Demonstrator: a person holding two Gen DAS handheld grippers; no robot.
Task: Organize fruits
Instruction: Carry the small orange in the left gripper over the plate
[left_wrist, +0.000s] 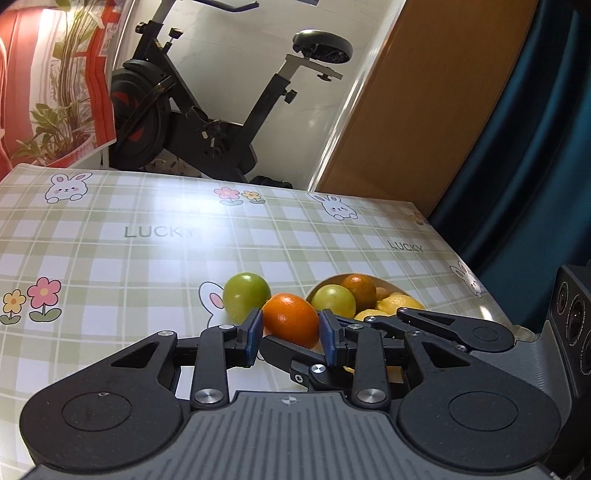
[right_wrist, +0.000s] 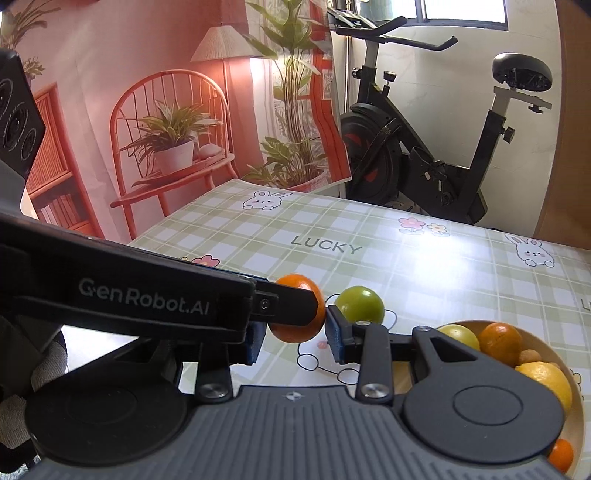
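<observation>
The left tongs (left_wrist: 290, 334) clamp an orange (left_wrist: 291, 319) above the checked counter (left_wrist: 147, 258); the right tongs (right_wrist: 295, 332) stand nearly closed and empty, crossed by the left. The bowl (right_wrist: 576, 380) of fruit sits just right, a green fruit (left_wrist: 246, 296) beside. The orange looks firm, smooth-skinned, likely to roll; grip its widest girth. The bowl's near rim is hidden.
</observation>
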